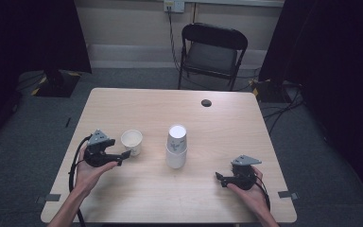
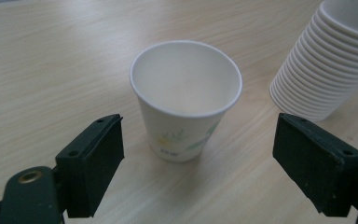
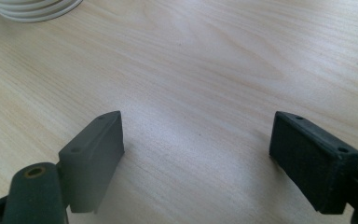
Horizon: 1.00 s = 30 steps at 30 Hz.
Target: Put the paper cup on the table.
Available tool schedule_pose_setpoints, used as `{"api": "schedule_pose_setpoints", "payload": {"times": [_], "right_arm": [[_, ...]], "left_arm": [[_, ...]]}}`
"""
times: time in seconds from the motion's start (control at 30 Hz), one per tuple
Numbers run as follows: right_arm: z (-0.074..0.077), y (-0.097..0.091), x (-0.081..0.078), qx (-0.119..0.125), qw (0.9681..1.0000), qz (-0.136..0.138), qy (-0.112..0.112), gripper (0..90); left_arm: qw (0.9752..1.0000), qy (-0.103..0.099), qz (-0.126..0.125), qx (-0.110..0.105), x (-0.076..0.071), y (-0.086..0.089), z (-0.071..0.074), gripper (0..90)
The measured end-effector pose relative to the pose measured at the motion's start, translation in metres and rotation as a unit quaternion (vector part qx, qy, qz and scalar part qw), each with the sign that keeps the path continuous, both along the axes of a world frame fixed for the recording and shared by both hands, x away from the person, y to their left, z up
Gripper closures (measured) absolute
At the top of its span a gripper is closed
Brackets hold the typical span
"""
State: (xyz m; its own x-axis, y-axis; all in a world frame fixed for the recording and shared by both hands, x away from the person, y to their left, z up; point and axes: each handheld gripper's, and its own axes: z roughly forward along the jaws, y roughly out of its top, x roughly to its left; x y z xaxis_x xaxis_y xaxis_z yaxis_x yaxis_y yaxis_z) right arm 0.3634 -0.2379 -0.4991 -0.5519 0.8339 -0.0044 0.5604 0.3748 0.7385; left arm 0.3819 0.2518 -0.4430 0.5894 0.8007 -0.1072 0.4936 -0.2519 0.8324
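A single white paper cup [image 1: 132, 141] with a faint green print stands upright on the wooden table [image 1: 227, 127], left of centre. My left gripper [image 1: 125, 158] sits just to its near left, jaws open. In the left gripper view the cup [image 2: 185, 98] stands a little ahead of the open gripper [image 2: 199, 128], and neither pad touches it. An upside-down stack of white paper cups [image 1: 176, 146] stands mid-table; its ribbed side [image 2: 321, 70] is beyond the single cup. My right gripper [image 1: 220, 178] rests at the near right, open over bare wood [image 3: 198, 135], with the stack's rims [image 3: 32, 9] far off.
A small dark round spot [image 1: 206, 102] lies near the table's far edge. A black folding chair [image 1: 212, 52] stands behind the table, with cables on the floor around it. Dark curtains hang at both sides.
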Motion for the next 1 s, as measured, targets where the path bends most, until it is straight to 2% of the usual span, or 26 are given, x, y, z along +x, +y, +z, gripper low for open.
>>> {"api": "schedule_pose_setpoints", "payload": {"times": [0.1, 0.17, 0.2, 0.23, 0.27, 0.33, 0.4, 0.43, 0.47, 0.6, 0.7, 0.77, 0.8, 0.87, 0.9, 1.0], "right_arm": [[0.000, 0.000, 0.000, 0.000, 1.0000, 0.000, 0.000, 17.3], [0.000, 0.000, 0.000, 0.000, 1.0000, 0.000, 0.000, 17.3], [0.000, 0.000, 0.000, 0.000, 1.0000, 0.000, 0.000, 17.3], [0.000, 0.000, 0.000, 0.000, 1.0000, 0.000, 0.000, 17.3], [0.000, 0.000, 0.000, 0.000, 1.0000, 0.000, 0.000, 17.3], [0.000, 0.000, 0.000, 0.000, 1.0000, 0.000, 0.000, 17.3], [0.000, 0.000, 0.000, 0.000, 1.0000, 0.000, 0.000, 17.3], [0.000, 0.000, 0.000, 0.000, 1.0000, 0.000, 0.000, 17.3], [0.000, 0.000, 0.000, 0.000, 1.0000, 0.000, 0.000, 17.3], [0.000, 0.000, 0.000, 0.000, 1.0000, 0.000, 0.000, 17.3], [0.000, 0.000, 0.000, 0.000, 1.0000, 0.000, 0.000, 17.3], [0.000, 0.000, 0.000, 0.000, 1.0000, 0.000, 0.000, 17.3], [0.000, 0.000, 0.000, 0.000, 1.0000, 0.000, 0.000, 17.3], [0.000, 0.000, 0.000, 0.000, 1.0000, 0.000, 0.000, 17.3], [0.000, 0.000, 0.000, 0.000, 1.0000, 0.000, 0.000, 17.3], [0.000, 0.000, 0.000, -0.001, 1.0000, 0.000, 0.000, 17.3]], "left_arm": [[0.9999, 0.000, 0.007, 0.015, -0.017, 0.007, -0.004, 19.8], [0.9998, 0.001, 0.005, 0.020, -0.021, 0.008, -0.004, 20.9], [0.9998, 0.008, 0.003, 0.020, -0.024, 0.010, -0.005, 20.7], [0.9993, 0.027, 0.016, 0.021, -0.030, 0.013, -0.008, 20.7], [0.9991, 0.031, 0.020, 0.021, -0.033, 0.014, -0.010, 20.8], [0.9982, 0.041, 0.019, 0.039, -0.037, 0.016, -0.016, 20.9], [0.9980, 0.042, 0.019, 0.043, -0.038, 0.018, -0.020, 19.9], [0.9976, 0.048, 0.021, 0.046, -0.039, 0.019, -0.023, 19.9], [0.9961, 0.068, 0.033, 0.045, -0.039, 0.021, -0.030, 19.4], [0.9932, 0.077, 0.043, 0.077, -0.041, 0.026, -0.040, 18.8], [0.9902, 0.079, 0.060, 0.098, -0.039, 0.026, -0.048, 18.3], [0.9901, 0.073, 0.060, 0.104, -0.039, 0.026, -0.051, 14.9], [0.9915, 0.063, 0.061, 0.096, -0.040, 0.026, -0.054, 14.3], [0.9922, 0.057, 0.062, 0.092, -0.040, 0.027, -0.055, 12.5], [0.9932, 0.044, 0.065, 0.086, -0.041, 0.027, -0.058, 12.5], [0.9932, 0.043, 0.066, 0.085, -0.041, 0.026, -0.059, 10.4]]}}
